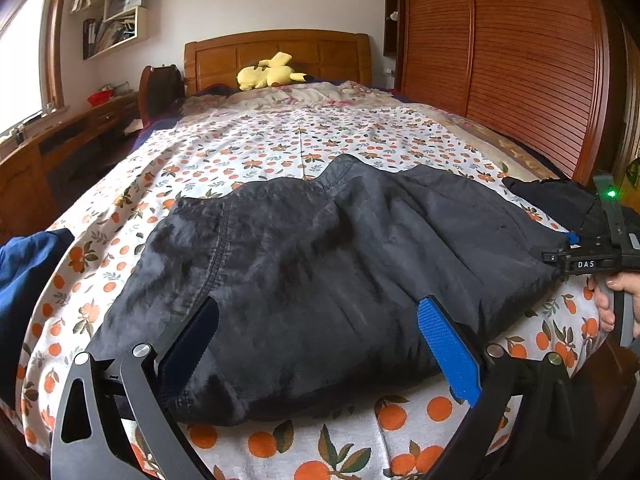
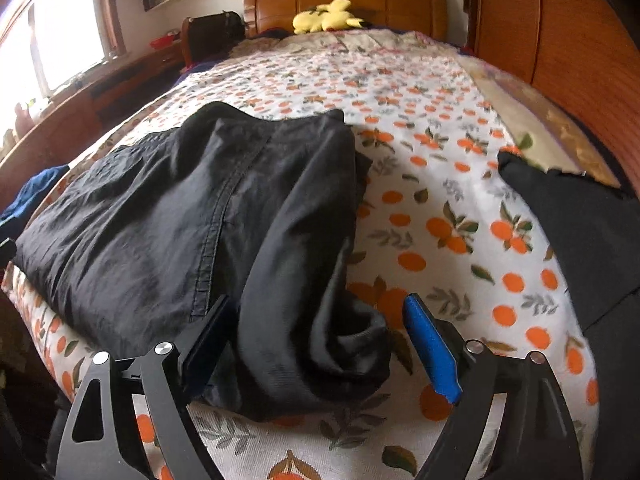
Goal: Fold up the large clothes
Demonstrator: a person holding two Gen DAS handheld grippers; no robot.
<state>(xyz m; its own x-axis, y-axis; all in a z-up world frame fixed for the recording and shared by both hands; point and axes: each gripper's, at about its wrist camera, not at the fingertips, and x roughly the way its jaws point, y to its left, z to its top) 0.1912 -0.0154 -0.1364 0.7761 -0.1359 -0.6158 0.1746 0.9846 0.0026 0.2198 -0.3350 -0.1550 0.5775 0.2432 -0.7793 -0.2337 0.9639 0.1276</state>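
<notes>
Blue-padded fingers (image 1: 448, 354) of my left gripper (image 1: 320, 344) sit spread wide over the near edge of the black garment (image 1: 312, 264), cloth bulging between the jaws but not pinched. Right gripper (image 2: 316, 344) same story: jaws apart, straddling the bunched near-right corner of the garment (image 2: 224, 216), nothing clamped. Garment lies part-folded across the foot of the bed, on the orange-print sheet (image 1: 248, 152), seam running front to back. I'd judge it thin, soft, light, a bit slick: it will sag and slide, no stiffness to hold a crease. Best hold looks like the hem or the stitched seam, where layers stack and give the pads something to bite; take all layers at the rolled corner or they will separate. Another dark piece (image 2: 580, 224) lies well apart on the right, blue cloth (image 1: 24, 280) on the left edge.
</notes>
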